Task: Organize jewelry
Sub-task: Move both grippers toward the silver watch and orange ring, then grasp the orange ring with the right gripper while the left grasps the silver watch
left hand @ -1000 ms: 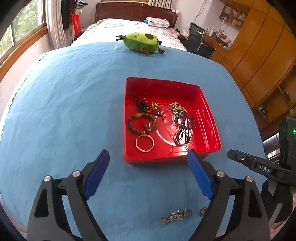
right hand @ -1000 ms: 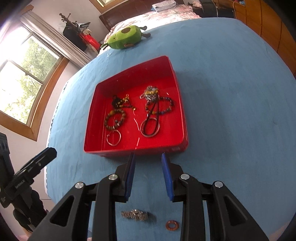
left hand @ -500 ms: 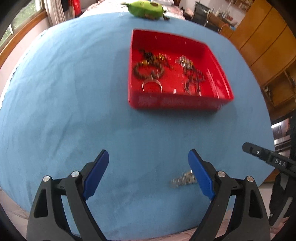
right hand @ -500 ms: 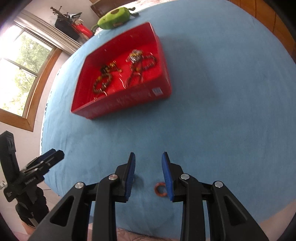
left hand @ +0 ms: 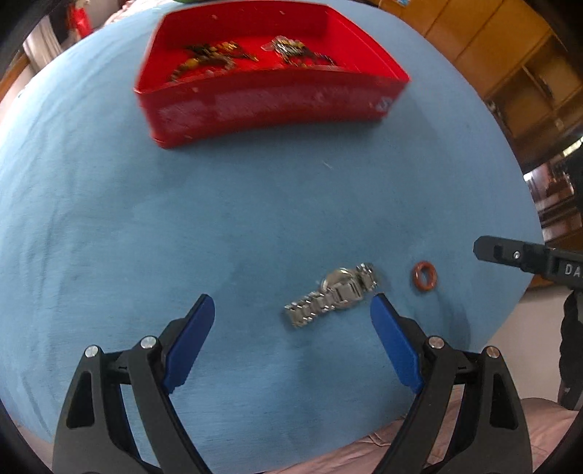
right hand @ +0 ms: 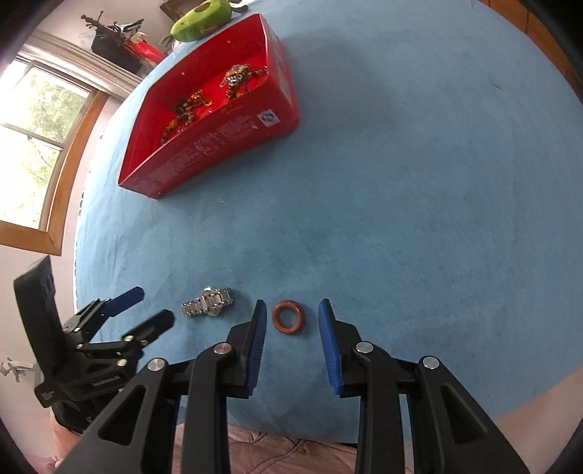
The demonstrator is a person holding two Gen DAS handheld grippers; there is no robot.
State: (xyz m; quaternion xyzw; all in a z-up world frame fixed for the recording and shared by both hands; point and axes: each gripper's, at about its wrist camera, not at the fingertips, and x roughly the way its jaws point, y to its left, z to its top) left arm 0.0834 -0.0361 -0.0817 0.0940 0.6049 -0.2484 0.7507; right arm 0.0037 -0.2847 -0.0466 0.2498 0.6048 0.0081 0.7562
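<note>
Blue cloth covers the whole table, and pretty much all the jewelry action sits near its front edge. Writing-wise there's not much to read: the red tray has a block of pale print along its near wall plus a small round blue-and-white logo sticker, all too small and blurry to make out, and the other gripper's black body shows "DA" at the right edge of the left wrist view. The left gripper has its blue pads spread wide with nothing clamped; the silver metal watch lies flat on the cloth between the tips, closer to the right-hand pad, not touched by either as far as I can see. The right gripper is only partly open, and the small reddish-brown ring sits on the cloth right between its tips with a gap on both sides, so it's not gripping anything. Watch and ring lie just beside each other, well apart from the tray, which sits farther back with tangled beaded bracelets and chains already in it. Between the two pieces and the tray it's open cloth. A green avocado plush sits at the far edge behind the tray.
</note>
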